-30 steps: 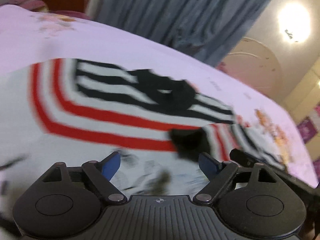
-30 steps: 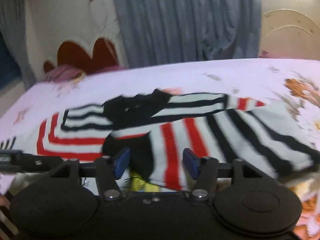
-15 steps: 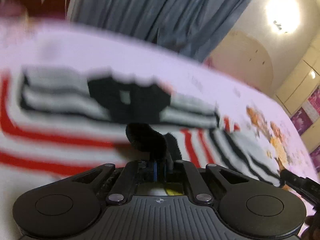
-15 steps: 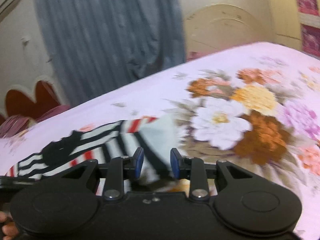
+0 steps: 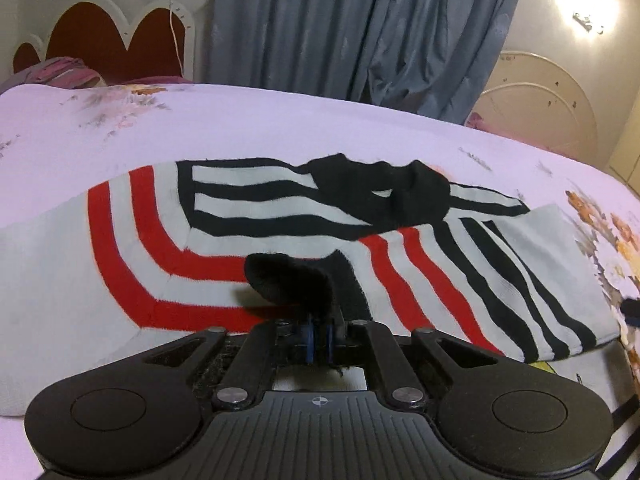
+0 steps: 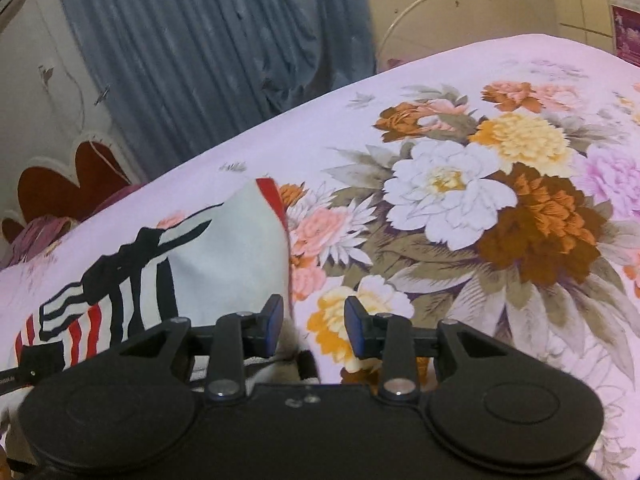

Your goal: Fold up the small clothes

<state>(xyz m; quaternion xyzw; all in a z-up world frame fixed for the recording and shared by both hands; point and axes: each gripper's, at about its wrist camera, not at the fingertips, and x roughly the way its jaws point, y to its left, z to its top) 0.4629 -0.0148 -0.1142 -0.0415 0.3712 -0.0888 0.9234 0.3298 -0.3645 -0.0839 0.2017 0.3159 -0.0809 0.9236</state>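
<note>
A striped sweater (image 5: 280, 216) is lying spread on a bed (image 5: 360, 128) covered with a lilac floral sheet, its long axis running side to side across the left wrist view, roughly parallel to the bed's far edge, where blue-grey curtains (image 5: 360, 28) are hanging. Its black neckline (image 5: 384, 192) is pointing toward that far edge, with red and black bands curving over white knit and one sleeve folded in across the body. The left gripper (image 5: 319, 338) is pinching a black cuff (image 5: 292, 284), its fingers closed almost completely on the bunched fabric, which is rising in a small hump over the red stripes. The right gripper (image 6: 314, 320) is hovering over the sheet's flower print just beside the sweater's white end, its fingers partly apart, having just been opening slightly, with nothing pressed between them, though a fold of pale cloth is showing low behind them
</note>
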